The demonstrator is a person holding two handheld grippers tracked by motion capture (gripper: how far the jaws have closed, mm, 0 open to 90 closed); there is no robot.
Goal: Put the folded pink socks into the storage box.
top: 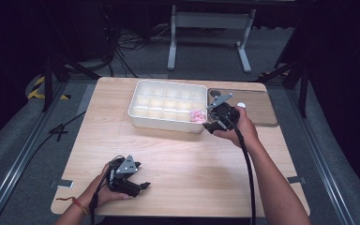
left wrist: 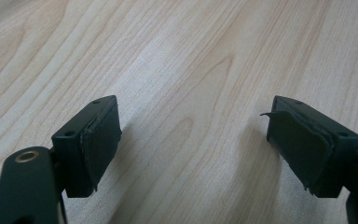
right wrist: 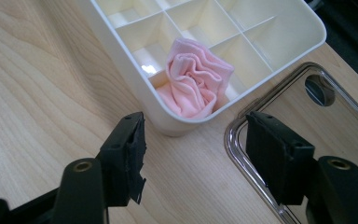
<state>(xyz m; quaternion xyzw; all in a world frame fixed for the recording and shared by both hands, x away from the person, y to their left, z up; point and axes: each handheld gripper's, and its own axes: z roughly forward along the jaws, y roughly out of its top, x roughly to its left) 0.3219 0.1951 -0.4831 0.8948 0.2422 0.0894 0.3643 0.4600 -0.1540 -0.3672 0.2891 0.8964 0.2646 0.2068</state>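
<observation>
Presently, catalogued from left to right:

Left gripper (top: 143,185): lower left of the high view, held low over the wooden table (top: 178,154) by the person's left hand (top: 104,192). Jaws stand apart with nothing between them; its own view has bare wood grain past the pads.

Divided tray (top: 136,108): upper centre of the high view, white, split into many small compartments, resting flat on the table.

Pink cloth (right wrist: 196,84): folded and ruffled, sitting in the tray's corner compartment; lower right corner of the tray in the high view, centre of the right gripper view. It stands a little above the compartment walls.

Right gripper (right wrist: 193,149): right of centre in the high view, just beside that tray corner, held by the right hand (top: 243,129). Jaws apart, clear of the cloth, nothing between the pads.

Clear lid (right wrist: 326,116): lying flat on the table just right of the tray, lower right of the right gripper view, transparent with a round hole near one end.

Step in hand: by the look of it, the cloth is placed and let go; the right gripper sits just outside the tray wall.

Next move: likely drawing the right gripper clear of the tray, then either fetching a further item or picking up the lid, which calls for a grip on its thin rim.
</observation>
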